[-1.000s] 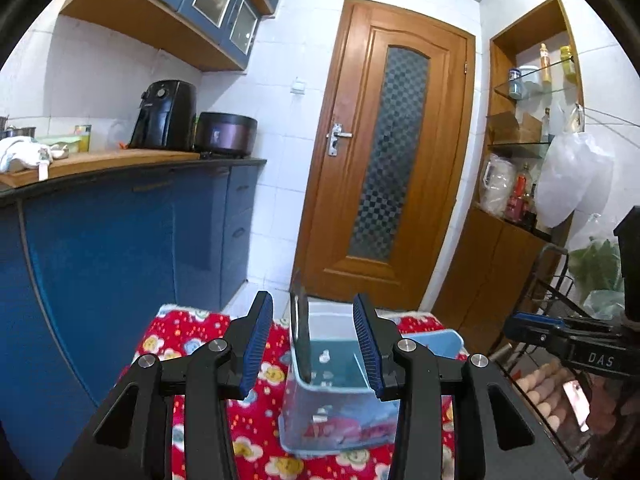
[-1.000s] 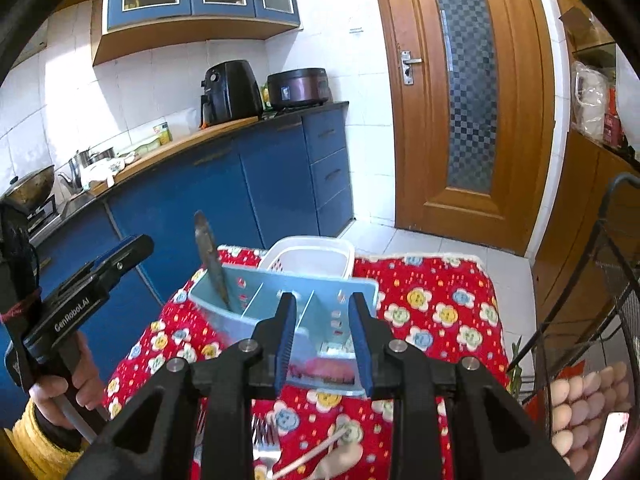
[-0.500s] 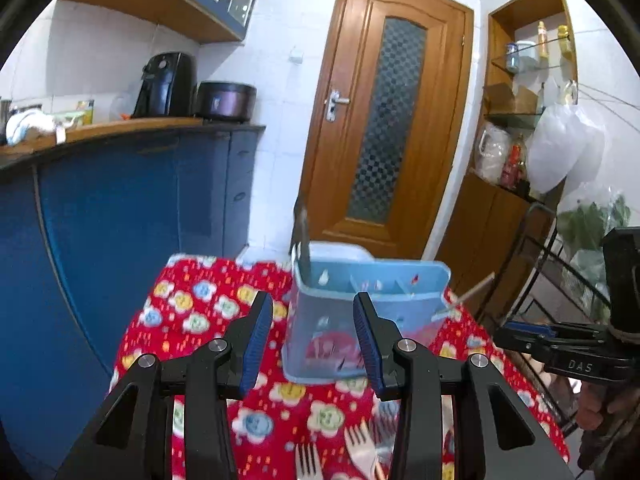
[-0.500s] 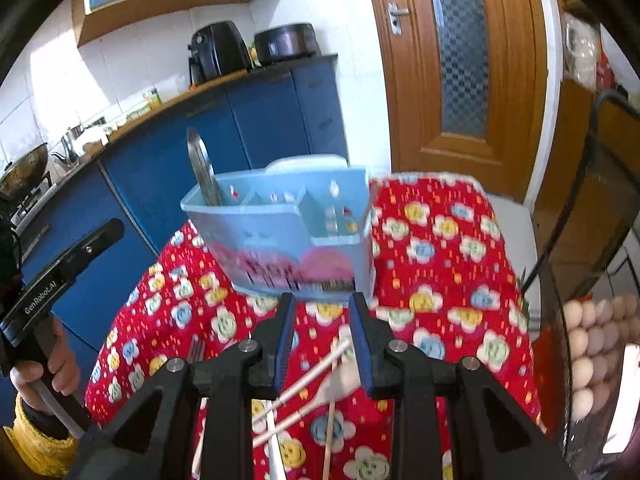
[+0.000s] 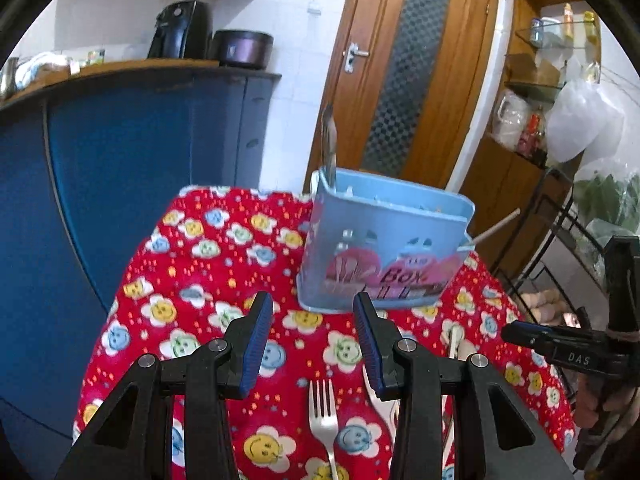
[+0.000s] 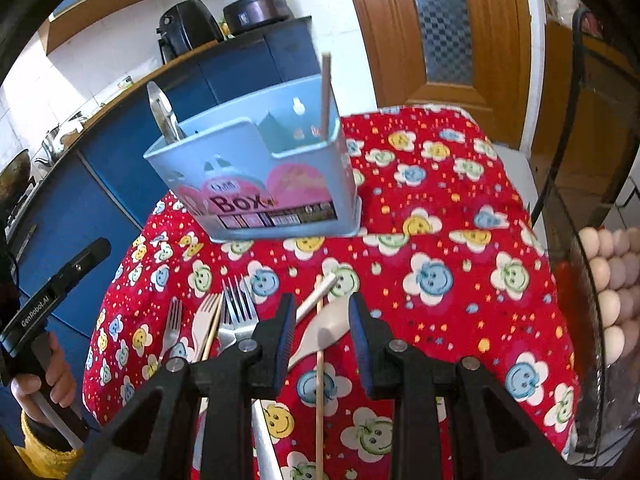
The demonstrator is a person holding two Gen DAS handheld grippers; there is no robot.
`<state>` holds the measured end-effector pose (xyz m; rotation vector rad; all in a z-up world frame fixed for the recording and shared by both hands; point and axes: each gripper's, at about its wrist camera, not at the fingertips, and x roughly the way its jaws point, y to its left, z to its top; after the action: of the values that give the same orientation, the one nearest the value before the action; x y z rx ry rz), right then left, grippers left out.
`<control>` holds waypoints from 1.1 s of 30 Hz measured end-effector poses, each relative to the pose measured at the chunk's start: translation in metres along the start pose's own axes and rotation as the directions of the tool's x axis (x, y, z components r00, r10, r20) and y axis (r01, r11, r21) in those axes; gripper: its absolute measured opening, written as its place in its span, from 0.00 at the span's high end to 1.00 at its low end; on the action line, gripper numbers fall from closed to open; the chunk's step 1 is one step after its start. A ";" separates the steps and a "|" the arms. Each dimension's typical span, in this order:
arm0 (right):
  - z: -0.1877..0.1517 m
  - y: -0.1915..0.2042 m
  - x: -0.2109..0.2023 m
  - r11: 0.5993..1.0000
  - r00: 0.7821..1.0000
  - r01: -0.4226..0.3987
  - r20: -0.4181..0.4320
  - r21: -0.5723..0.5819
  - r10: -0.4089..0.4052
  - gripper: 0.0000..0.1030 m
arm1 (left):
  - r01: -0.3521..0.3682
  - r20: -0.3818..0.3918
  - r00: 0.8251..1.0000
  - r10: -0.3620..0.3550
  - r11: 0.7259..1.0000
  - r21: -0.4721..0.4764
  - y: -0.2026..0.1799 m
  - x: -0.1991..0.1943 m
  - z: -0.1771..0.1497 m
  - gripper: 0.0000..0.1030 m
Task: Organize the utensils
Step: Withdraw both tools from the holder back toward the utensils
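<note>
- Left wrist view: the left gripper hangs over the red flowered tablecloth with its jaws spread and nothing between them; its body hides the handle of the metal fork lying just near of the fingertips, tines pointing far toward the caddy.
- A second fork beside it on the right is half covered by the right finger, so its shape is hard to read.
- The blue utensil caddy stands upright on the far middle of the cloth; a metal utensil rises from its left compartment, its lower end hidden inside.
- Right wrist view: the right gripper has its jaws parted, empty, above a loose pile.
- A wooden spoon lies diagonally, bowl near, partly under the fingers; a single chopstick runs near to far, its near end cut off by the frame.
- One chopstick in caddy stands nearly upright in the right compartment.
- Forks lie left of the gripper, tines far.
</note>
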<state>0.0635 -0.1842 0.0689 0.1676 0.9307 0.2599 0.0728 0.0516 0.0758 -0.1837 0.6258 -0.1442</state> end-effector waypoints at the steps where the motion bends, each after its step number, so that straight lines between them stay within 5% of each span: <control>1: -0.002 -0.001 0.003 1.000 1.000 0.000 -0.009 0.005 0.000 0.71 | 0.000 -0.009 1.000 0.000 1.000 -0.002 0.001 0.002 -0.002 0.58; 11: -0.011 -0.014 0.021 0.998 0.998 -0.019 -0.062 0.063 0.023 0.71 | -0.012 -0.126 0.992 0.008 0.999 -0.035 0.011 0.024 -0.027 0.58; 20: -0.015 -0.019 0.030 0.996 0.996 -0.029 -0.083 0.084 0.036 0.71 | 0.022 -0.291 0.957 -0.016 1.000 0.016 0.006 0.051 -0.050 0.58; 33: -0.016 -0.025 0.042 0.989 0.990 -0.074 -0.109 0.128 0.088 0.71 | 0.060 -0.349 0.935 -0.063 0.998 -0.021 0.010 0.068 -0.059 0.58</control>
<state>0.0784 -0.1951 0.0205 0.3077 1.0554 0.2897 0.0935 0.0408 -0.0117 -0.1889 0.9769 -0.2374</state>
